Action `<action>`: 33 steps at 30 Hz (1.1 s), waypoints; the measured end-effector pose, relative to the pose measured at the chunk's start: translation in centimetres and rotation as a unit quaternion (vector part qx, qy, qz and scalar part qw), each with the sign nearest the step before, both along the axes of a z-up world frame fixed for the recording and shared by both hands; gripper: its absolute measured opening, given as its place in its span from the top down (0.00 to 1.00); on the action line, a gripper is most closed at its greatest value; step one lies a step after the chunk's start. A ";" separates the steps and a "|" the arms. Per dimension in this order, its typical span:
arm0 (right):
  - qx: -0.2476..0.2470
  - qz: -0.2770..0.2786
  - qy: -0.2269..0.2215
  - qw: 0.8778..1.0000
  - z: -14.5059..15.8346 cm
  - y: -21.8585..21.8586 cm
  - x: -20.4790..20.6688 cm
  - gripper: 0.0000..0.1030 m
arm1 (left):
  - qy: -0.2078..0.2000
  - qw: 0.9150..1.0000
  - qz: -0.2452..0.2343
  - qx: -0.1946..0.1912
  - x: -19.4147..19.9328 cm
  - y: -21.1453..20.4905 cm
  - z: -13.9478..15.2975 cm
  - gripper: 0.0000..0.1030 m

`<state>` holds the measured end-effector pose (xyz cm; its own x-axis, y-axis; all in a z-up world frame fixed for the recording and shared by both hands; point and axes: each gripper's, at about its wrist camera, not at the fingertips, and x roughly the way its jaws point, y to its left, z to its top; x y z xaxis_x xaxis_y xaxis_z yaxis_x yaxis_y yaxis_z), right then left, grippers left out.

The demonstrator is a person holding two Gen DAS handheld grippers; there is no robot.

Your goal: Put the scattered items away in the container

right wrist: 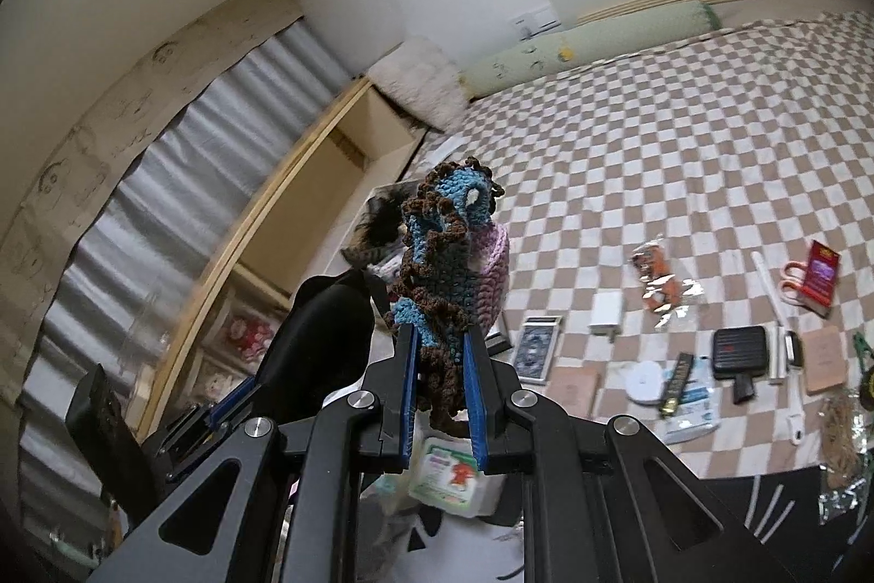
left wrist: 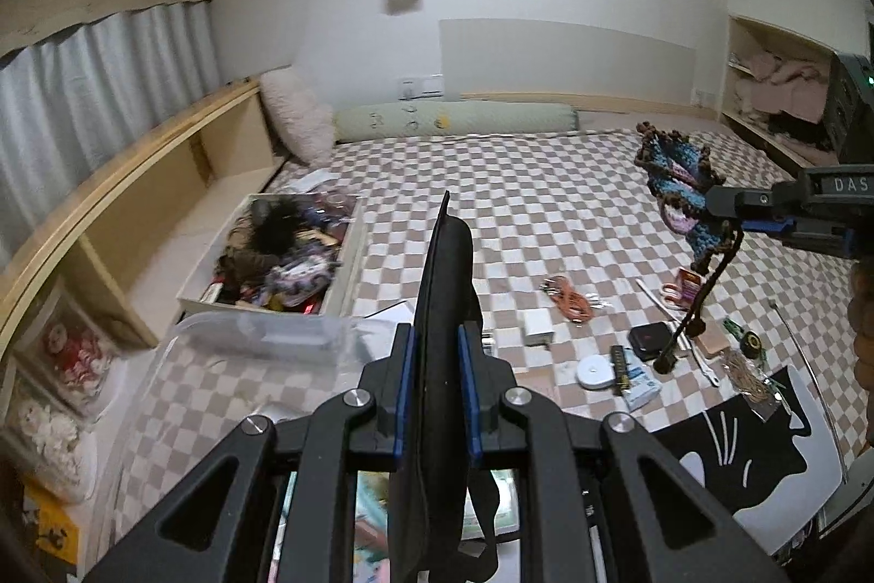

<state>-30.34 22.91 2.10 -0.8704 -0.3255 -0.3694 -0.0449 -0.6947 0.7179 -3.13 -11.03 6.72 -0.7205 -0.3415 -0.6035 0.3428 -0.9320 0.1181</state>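
My left gripper (left wrist: 437, 342) is shut on a flat black fabric piece (left wrist: 443, 288), held above the checkered bed. It also shows at the left of the right wrist view (right wrist: 322, 337). My right gripper (right wrist: 441, 342) is shut on a blue, brown and pink crocheted piece (right wrist: 448, 249), held in the air; in the left wrist view the crocheted piece (left wrist: 677, 184) hangs at the right with brown cords dangling. A clear plastic container (left wrist: 262, 337) lies just ahead of the left gripper. Scattered items lie on the bed, among them an orange cable (left wrist: 568, 296) and a white charger (left wrist: 538, 326).
An open box full of clutter (left wrist: 273, 255) sits at the bed's left by a wooden shelf (left wrist: 164, 178). A black case (right wrist: 740, 353), card deck (right wrist: 538, 345), scissors (right wrist: 797, 282), white disc (right wrist: 647, 381) and tissue pack (right wrist: 691, 411) lie at right. Pillows line the far wall.
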 end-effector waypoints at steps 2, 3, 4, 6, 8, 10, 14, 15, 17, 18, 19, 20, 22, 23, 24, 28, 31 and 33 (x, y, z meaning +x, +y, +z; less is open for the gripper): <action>0.001 0.010 0.002 1.000 0.2 -0.9 -0.5 0.84 | 0.003 1.000 0.010 0.003 0.7 -0.8 0.1 0.85; 0.002 0.015 0.003 1.000 0.3 -1.3 -0.8 0.84 | 0.004 1.000 0.015 0.005 1.2 -1.2 0.2 0.85; 0.002 0.022 0.004 1.000 0.5 -1.9 -1.2 0.84 | 0.006 1.000 0.020 0.007 1.6 -1.6 0.2 0.85; 0.002 0.033 0.007 0.999 0.8 -2.8 -1.8 0.84 | 0.010 0.999 0.031 0.011 2.6 -2.5 0.4 0.85; 0.003 0.045 0.009 0.999 1.0 -3.8 -2.5 0.84 | 0.013 0.999 0.039 0.013 3.4 -3.2 0.5 0.85; 0.005 0.055 0.010 0.998 1.2 -4.7 -3.1 0.84 | 0.015 0.999 0.047 0.016 4.1 -3.8 0.5 0.85; 0.008 0.072 0.011 0.997 1.6 -6.5 -4.1 0.84 | 0.014 0.998 0.065 0.014 5.7 -5.1 0.4 0.85; 0.008 0.077 0.012 0.997 1.7 -6.9 -4.4 0.84 | 0.014 0.997 0.069 0.013 6.0 -5.4 0.3 0.85; 0.007 0.084 0.013 0.996 1.8 -7.6 -4.8 0.84 | 0.011 0.997 0.078 0.011 6.6 -6.0 0.1 0.85; 0.008 0.088 0.013 0.996 1.9 -8.0 -4.9 0.83 | 0.010 0.996 0.083 0.010 6.9 -6.4 0.0 0.85; 0.008 0.092 0.014 0.996 2.0 -8.4 -5.1 0.83 | 0.008 0.996 0.087 0.010 7.2 -6.7 -0.2 0.85; 0.009 0.095 0.015 0.995 2.1 -8.8 -5.3 0.83 | 0.006 0.996 0.092 0.010 7.5 -7.0 -0.3 0.85; 0.010 0.105 0.017 0.994 2.3 -9.7 -5.6 0.83 | 0.003 0.995 0.101 0.010 8.1 -7.6 -0.5 0.85; 0.011 0.110 0.018 0.994 2.4 -10.2 -5.8 0.83 | 0.003 0.994 0.105 0.011 8.4 -7.9 -0.6 0.85; 0.012 0.114 0.019 0.993 2.5 -10.7 -6.0 0.83 | 0.002 0.994 0.110 0.012 8.8 -8.2 -0.7 0.85; 0.012 0.140 0.020 0.990 2.8 -12.8 -6.7 0.83 | -0.001 0.992 0.124 0.017 9.8 -9.2 -1.3 0.85; 0.014 0.157 0.024 0.987 3.1 -14.3 -7.0 0.84 | -0.006 0.991 0.135 0.017 10.3 -9.9 -1.7 0.85; 0.015 0.169 0.027 0.985 3.3 -15.4 -7.2 0.84 | -0.007 0.990 0.141 0.020 10.7 -10.3 -1.9 0.85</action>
<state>-37.54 7.55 5.40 -0.7323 -0.5904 -0.3395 0.2310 -0.6842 0.6917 7.60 -21.33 4.81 -0.5917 -0.5032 -0.6299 0.5877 -0.8040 0.0903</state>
